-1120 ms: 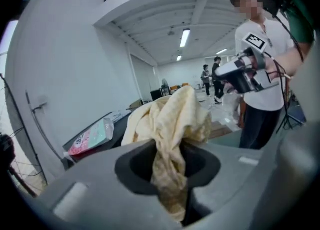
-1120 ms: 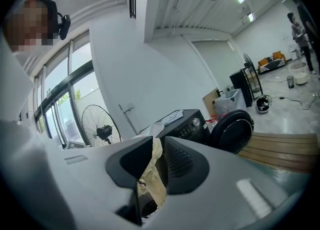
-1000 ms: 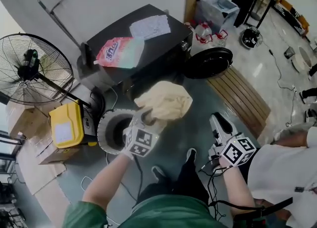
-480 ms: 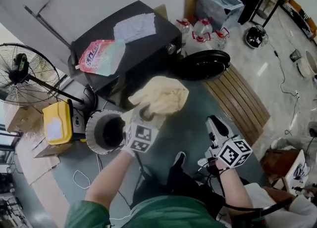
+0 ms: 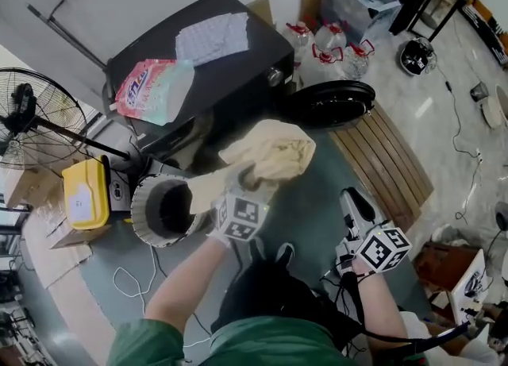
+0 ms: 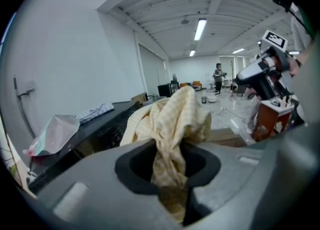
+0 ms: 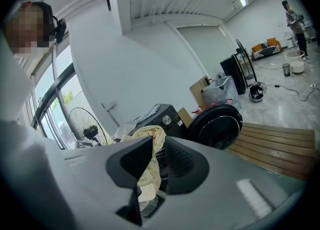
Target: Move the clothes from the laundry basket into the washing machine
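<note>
Clamped in the left gripper (image 5: 246, 175), jaws nearly together on a bunched fold: a soft, crumpled, pale-yellow checked cloth (image 5: 270, 154), held up in front of the boxy black washing machine (image 5: 230, 55). Right gripper (image 5: 355, 202) empty, jaws a narrow slit apart, well off to the side. Round, ribbed white laundry basket (image 5: 141, 225) on the floor just beside the left gripper. Round dark door (image 5: 329, 102) swung open, next to slatted wooden boards (image 5: 389, 162). Glossy detergent bag (image 5: 155, 90) on the machine's top. Wire-caged fan (image 5: 36, 118) and yellow plastic box (image 5: 83, 202) beyond the basket.
</note>
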`<state>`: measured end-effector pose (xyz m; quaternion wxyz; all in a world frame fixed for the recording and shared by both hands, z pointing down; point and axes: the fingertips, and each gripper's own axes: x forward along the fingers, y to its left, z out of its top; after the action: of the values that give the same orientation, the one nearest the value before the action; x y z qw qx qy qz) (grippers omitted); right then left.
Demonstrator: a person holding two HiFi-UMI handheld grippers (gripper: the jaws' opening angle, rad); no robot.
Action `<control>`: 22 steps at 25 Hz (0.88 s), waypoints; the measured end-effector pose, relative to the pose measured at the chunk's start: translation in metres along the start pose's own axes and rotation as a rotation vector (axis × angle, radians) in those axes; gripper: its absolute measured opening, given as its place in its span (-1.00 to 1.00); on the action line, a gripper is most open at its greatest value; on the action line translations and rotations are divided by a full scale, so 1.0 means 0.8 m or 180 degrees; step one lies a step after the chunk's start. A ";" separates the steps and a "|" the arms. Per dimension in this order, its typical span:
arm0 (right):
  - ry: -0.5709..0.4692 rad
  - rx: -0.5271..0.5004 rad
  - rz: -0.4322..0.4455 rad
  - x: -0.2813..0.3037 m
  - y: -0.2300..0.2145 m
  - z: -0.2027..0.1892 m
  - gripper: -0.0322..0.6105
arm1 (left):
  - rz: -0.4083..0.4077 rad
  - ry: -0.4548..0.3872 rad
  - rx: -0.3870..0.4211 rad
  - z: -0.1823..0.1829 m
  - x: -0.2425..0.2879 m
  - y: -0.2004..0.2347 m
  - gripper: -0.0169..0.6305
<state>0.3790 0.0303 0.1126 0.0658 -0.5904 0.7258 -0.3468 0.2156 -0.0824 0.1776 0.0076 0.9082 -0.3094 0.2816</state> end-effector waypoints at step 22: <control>0.0446 -0.0062 0.0387 0.206 -0.118 -0.128 -0.69 | 0.0581 0.0194 -0.0155 -0.190 0.181 0.115 -0.65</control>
<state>0.3556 -0.0810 0.2960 0.0301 -0.5202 0.7665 -0.3755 0.1807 -0.2090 0.3657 0.0133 0.8668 -0.3973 0.3010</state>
